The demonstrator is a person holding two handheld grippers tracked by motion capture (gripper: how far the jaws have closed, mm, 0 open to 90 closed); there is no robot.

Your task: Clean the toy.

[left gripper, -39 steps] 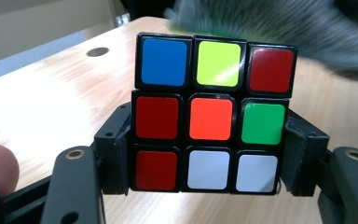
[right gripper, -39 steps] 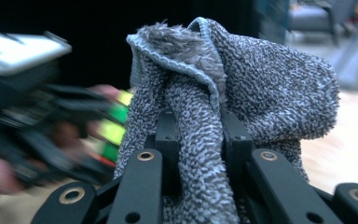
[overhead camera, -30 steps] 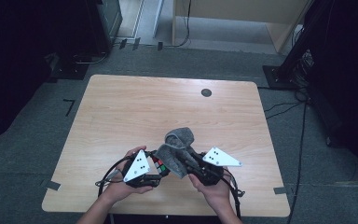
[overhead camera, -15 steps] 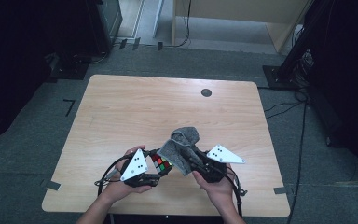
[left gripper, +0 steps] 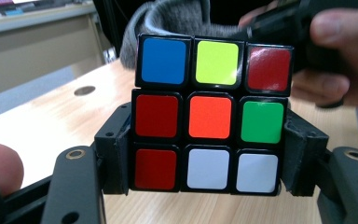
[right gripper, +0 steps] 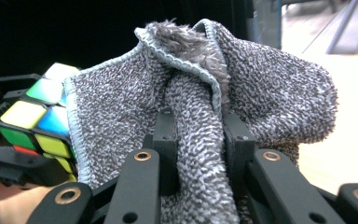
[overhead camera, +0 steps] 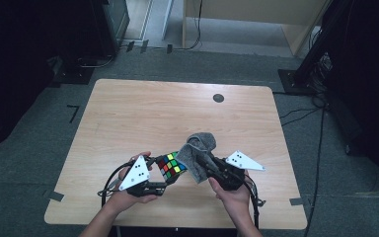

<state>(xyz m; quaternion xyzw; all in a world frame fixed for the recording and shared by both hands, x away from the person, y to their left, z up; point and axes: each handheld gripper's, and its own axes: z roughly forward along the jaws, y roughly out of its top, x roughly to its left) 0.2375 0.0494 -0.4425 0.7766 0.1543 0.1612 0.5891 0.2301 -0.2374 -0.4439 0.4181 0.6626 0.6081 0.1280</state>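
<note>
A colourful puzzle cube [overhead camera: 170, 167] [left gripper: 212, 114] is clamped between the black jaws of my left gripper [overhead camera: 164, 174] [left gripper: 207, 158], held just above the table near its front edge. A grey terry cloth [overhead camera: 199, 154] [right gripper: 200, 116] is pinched in a bunched fold by my right gripper [overhead camera: 205, 165] [right gripper: 198, 144]. The cloth's edge lies against the cube's right side; the cube [right gripper: 42, 119] shows at the left of the right gripper view, partly hidden behind the cloth.
The wooden table [overhead camera: 143, 113] has a small dark round hole cover [overhead camera: 218, 98] at the back right. Cables trail from both grippers over the table's front edge. Dark equipment and a stand base surround the table on the grey floor.
Both grippers have drifted slightly right and closer together. The cloth now rests against the cube's side.
</note>
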